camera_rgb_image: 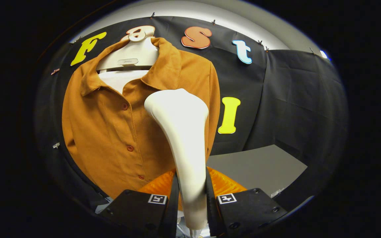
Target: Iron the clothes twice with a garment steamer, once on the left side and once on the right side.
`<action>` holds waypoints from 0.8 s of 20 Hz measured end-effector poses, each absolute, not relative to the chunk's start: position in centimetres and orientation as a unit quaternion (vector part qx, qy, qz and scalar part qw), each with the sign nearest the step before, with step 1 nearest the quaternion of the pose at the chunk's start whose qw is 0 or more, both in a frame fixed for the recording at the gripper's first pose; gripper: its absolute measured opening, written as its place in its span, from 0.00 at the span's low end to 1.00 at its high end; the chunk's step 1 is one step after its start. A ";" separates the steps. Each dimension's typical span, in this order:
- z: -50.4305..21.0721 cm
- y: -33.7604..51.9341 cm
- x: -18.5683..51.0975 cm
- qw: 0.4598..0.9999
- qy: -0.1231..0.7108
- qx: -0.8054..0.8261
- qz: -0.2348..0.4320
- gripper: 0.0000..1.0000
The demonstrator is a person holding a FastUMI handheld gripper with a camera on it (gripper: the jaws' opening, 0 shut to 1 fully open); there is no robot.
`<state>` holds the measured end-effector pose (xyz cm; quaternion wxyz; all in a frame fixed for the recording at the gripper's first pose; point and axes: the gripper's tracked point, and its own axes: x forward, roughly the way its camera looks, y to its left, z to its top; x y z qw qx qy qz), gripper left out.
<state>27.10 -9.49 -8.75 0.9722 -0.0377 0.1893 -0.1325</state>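
Observation:
An orange-brown button shirt (111, 125) hangs on a white hanger form (134, 54) against the black booth wall. A white garment steamer (180, 132) stands upright between my fingers, its handle squeezed from both sides. My gripper (192, 195) is shut on that handle. The steamer's wide head (177, 102) rises in front of the shirt's right half, right of the button row (127, 138); whether it touches the cloth I cannot tell. The shirt's lower right part is hidden behind the steamer.
A grey tabletop (260, 168) lies to the right of the shirt, beyond my right finger. Black cloth (296, 99) drapes behind it.

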 end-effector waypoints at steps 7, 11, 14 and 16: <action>-12.1 -9.3 27.9 0.959 0.227 -0.060 -0.158 0.41; -14.5 -9.4 27.4 0.949 0.258 -0.064 -0.167 0.41; -16.1 -9.4 27.2 0.943 0.277 -0.066 -0.170 0.41; -17.1 -9.3 26.9 0.940 0.290 -0.066 -0.169 0.41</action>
